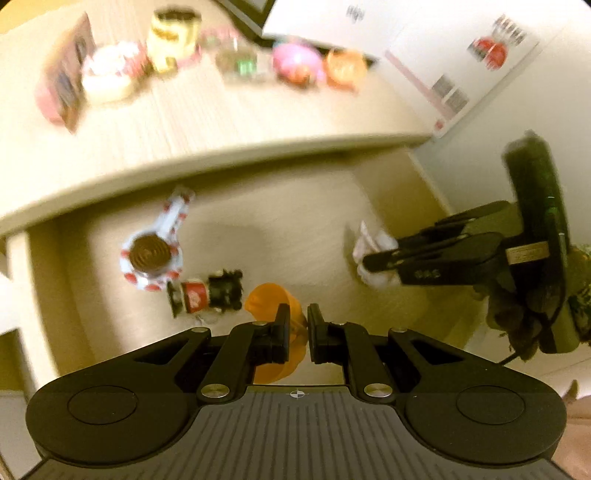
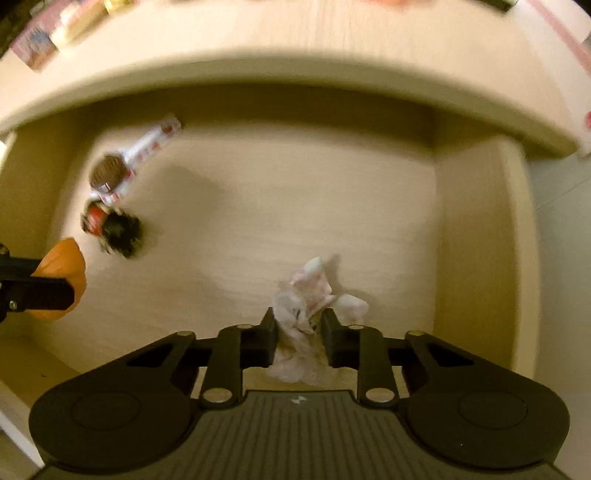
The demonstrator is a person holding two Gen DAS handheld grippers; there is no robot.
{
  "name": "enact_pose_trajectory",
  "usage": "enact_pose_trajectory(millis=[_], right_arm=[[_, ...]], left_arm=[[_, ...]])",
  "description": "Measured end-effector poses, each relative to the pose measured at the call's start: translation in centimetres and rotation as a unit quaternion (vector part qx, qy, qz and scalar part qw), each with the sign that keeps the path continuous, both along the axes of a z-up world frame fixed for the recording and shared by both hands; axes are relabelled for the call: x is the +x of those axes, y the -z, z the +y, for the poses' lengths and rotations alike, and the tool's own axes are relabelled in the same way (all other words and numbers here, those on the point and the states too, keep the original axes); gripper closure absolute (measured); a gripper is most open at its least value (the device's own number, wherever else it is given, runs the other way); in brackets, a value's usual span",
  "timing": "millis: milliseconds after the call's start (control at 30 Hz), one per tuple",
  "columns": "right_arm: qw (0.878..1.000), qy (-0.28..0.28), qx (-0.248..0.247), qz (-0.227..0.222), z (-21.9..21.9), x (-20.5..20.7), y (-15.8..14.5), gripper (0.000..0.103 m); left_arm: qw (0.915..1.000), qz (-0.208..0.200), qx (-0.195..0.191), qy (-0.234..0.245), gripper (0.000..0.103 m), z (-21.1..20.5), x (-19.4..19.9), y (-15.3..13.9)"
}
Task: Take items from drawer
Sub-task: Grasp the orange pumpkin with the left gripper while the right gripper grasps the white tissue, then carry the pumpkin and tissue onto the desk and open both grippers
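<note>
The light wooden drawer [image 1: 280,229] stands pulled out under the desk. My left gripper [image 1: 298,314] is shut on an orange plastic piece [image 1: 266,299], held above the drawer's front left. My right gripper [image 2: 298,321] points down into the drawer [image 2: 476,240] at the front right, shut on a crumpled white-and-pink wrapper [image 2: 314,288]. A white-and-red cookie packet [image 1: 151,254] and a small red-and-black item [image 1: 207,293] lie on the left of the drawer floor. In the right wrist view the orange piece [image 2: 62,273] shows at the left edge between the left fingers [image 2: 40,293].
The desk top [image 1: 229,122] overhangs the back of the drawer. It carries a pink box [image 1: 62,81], a white tub [image 1: 109,72], a yellow jar [image 1: 173,35] and pink and orange round things [image 1: 317,64]. A white printed sheet [image 1: 436,48] lies at its right end.
</note>
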State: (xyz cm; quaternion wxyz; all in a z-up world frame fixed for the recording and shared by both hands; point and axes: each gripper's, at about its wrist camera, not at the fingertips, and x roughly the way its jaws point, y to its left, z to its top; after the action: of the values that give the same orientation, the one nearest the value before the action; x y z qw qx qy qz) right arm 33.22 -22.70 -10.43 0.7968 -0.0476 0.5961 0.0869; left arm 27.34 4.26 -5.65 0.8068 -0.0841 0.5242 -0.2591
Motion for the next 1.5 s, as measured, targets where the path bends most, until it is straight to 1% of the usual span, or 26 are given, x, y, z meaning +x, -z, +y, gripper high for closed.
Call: enact_pose_trajectory(millis=[100,200,300,333,400,467,533,600,633,700,767,867,933,967,1033,1100,1133,1200,1233,1267,1300,1333,1367,1400,1433,1500], right_arm=[[0.998,0.007,0.014,-0.061,-0.2,-1.3,-4.2,0.080],[0.990,0.014,0.026,-0.141,-0.6,-1.8,-9.7,0.080],[0.974,0.022,0.027,-0.223,-0.8,-1.1,-14.3,0.080],[0.968,0.025,0.028,-0.247,-0.7,-0.6,-15.5,0.080],[0.960,0.023,0.016,-0.279,-0.3,0.5,-16.6,0.080],[0.955,0.023,0.004,-0.296,0.1,2.2,-16.6,0.080],[0.955,0.024,-0.001,-0.296,0.2,3.9,-15.9,0.080],[0.957,0.029,-0.012,-0.290,0.1,5.6,-14.7,0.080],[0.959,0.034,-0.015,-0.283,-0.1,6.6,-14.0,0.080],[0.963,0.042,-0.019,-0.266,-0.6,8.0,-12.8,0.080],[0.967,0.044,-0.015,-0.250,-1.0,9.1,-11.6,0.080],[0.973,0.040,-0.011,-0.226,-1.2,10.5,-9.4,0.080],[0.975,0.037,0.002,-0.220,-1.4,10.8,-8.7,0.079],[0.975,0.034,0.011,-0.217,-1.5,10.9,-8.4,0.075],[0.975,0.031,0.022,-0.219,-1.6,11.0,-8.0,0.069],[0.975,0.026,0.024,-0.218,-1.5,11.0,-7.8,0.060],[0.975,0.024,0.025,-0.218,-1.5,10.9,-7.8,0.060],[0.974,0.022,0.024,-0.225,-1.6,10.4,-8.2,0.059],[0.971,0.021,0.023,-0.237,-1.7,9.9,-8.6,0.059],[0.966,0.022,0.021,-0.256,-1.8,9.1,-9.4,0.056],[0.960,0.024,0.016,-0.278,-1.9,8.1,-10.2,0.048],[0.954,0.025,0.008,-0.298,-1.9,7.2,-11.0,0.041],[0.947,0.027,-0.005,-0.319,-1.8,6.2,-11.7,0.029],[0.942,0.029,-0.019,-0.333,-1.7,5.3,-12.2,0.020],[0.938,0.031,-0.031,-0.345,-1.6,4.5,-12.7,0.017],[0.932,0.035,-0.045,-0.357,-1.5,3.2,-13.0,0.014]], left_arm=[[0.9988,-0.042,-0.021,-0.016,0.091,1.4,0.0,-3.1],[0.9923,-0.109,-0.037,-0.046,0.091,3.9,1.0,-7.5],[0.9799,-0.178,-0.028,-0.085,0.091,6.4,2.9,-11.3],[0.9767,-0.191,-0.020,-0.096,0.091,7.0,3.5,-11.9],[0.9709,-0.206,-0.003,-0.122,0.091,8.2,5.4,-12.5],[0.9676,-0.205,0.016,-0.146,0.091,9.1,7.4,-11.8],[0.9635,-0.201,0.036,-0.173,0.091,9.9,9.2,-10.5],[0.9597,-0.184,0.047,-0.208,0.091,10.9,10.6,-8.7],[0.9588,-0.170,0.045,-0.223,0.091,11.4,11.2,-7.8],[0.9589,-0.148,0.044,-0.238,0.091,11.9,12.0,-6.3],[0.9589,-0.138,0.045,-0.244,0.091,12.1,12.4,-5.1],[0.9586,-0.123,0.032,-0.255,0.086,12.4,12.6,-3.7],[0.9585,-0.111,0.036,-0.260,0.085,12.4,12.8,-3.0],[0.9577,-0.111,0.040,-0.262,0.081,12.4,12.9,-2.8],[0.9583,-0.115,0.040,-0.258,0.081,12.3,12.5,-2.5],[0.9594,-0.115,0.042,-0.254,0.081,12.6,12.1,-2.7],[0.9593,-0.118,0.042,-0.253,0.081,12.7,12.0,-3.0],[0.9562,-0.135,0.045,-0.256,0.081,12.9,11.5,-3.9],[0.9542,-0.149,0.047,-0.255,0.081,13.0,11.1,-4.5],[0.9523,-0.163,0.049,-0.254,0.081,13.1,10.8,-5.2],[0.9502,-0.177,0.052,-0.251,0.081,13.1,10.5,-5.8],[0.9480,-0.191,0.058,-0.248,0.081,13.1,10.1,-6.5],[0.9462,-0.202,0.065,-0.244,0.081,13.0,9.8,-7.0],[0.9447,-0.213,0.070,-0.240,0.081,12.9,9.5,-7.4],[0.9435,-0.222,0.074,-0.235,0.081,12.8,9.2,-7.8],[0.9410,-0.235,0.085,-0.228,0.081,12.4,8.6,-8.4]])
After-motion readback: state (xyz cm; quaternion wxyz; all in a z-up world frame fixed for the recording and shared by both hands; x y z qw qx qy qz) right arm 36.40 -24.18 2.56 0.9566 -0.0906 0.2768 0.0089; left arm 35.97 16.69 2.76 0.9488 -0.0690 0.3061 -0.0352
